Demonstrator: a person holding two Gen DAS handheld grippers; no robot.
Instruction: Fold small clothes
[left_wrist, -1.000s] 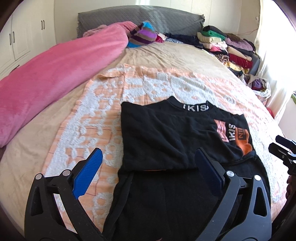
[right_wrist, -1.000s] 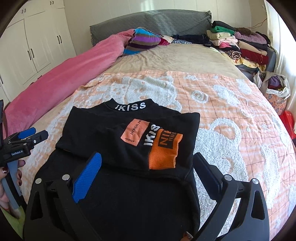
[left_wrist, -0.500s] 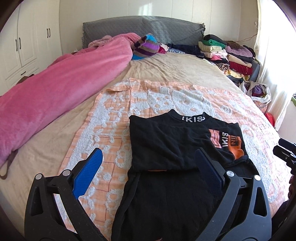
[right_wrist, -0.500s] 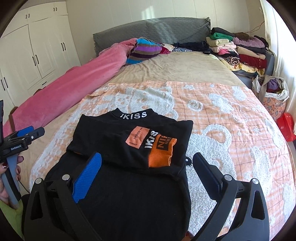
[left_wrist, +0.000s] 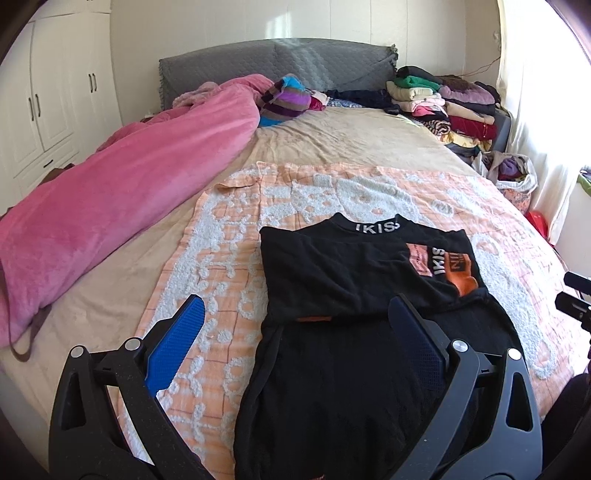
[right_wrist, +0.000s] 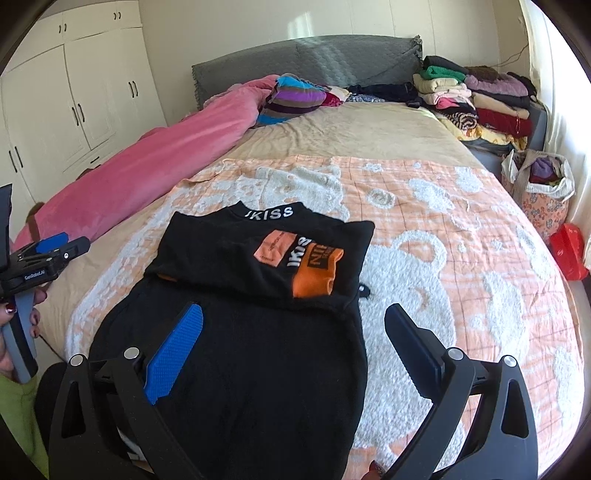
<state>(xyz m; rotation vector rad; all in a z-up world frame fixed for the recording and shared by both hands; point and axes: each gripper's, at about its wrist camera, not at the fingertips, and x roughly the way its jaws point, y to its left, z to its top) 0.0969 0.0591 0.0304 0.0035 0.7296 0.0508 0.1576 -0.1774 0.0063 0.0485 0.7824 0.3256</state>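
Note:
A black top (left_wrist: 347, 317) (right_wrist: 251, 332) with an "IKISS" collar lies flat on the orange and white blanket (left_wrist: 229, 258) (right_wrist: 461, 258). Its sleeves are folded across the chest, the orange cuff (right_wrist: 314, 273) on top. My left gripper (left_wrist: 295, 325) is open and empty, raised above the top's lower left part. My right gripper (right_wrist: 291, 325) is open and empty, raised above the top's lower right part. The left gripper also shows at the left edge of the right wrist view (right_wrist: 48, 251).
A pink duvet (left_wrist: 110, 199) runs along the bed's left side. Stacks of folded clothes (right_wrist: 476, 99) sit at the far right by the grey headboard (left_wrist: 280, 70). A striped bundle (right_wrist: 295, 98) lies at the head. A floral bag (right_wrist: 543, 192) stands beside the bed.
Both grippers have pulled back and risen away from the black top, which now looks smaller and farther. The top has not moved. Both grippers stay open.

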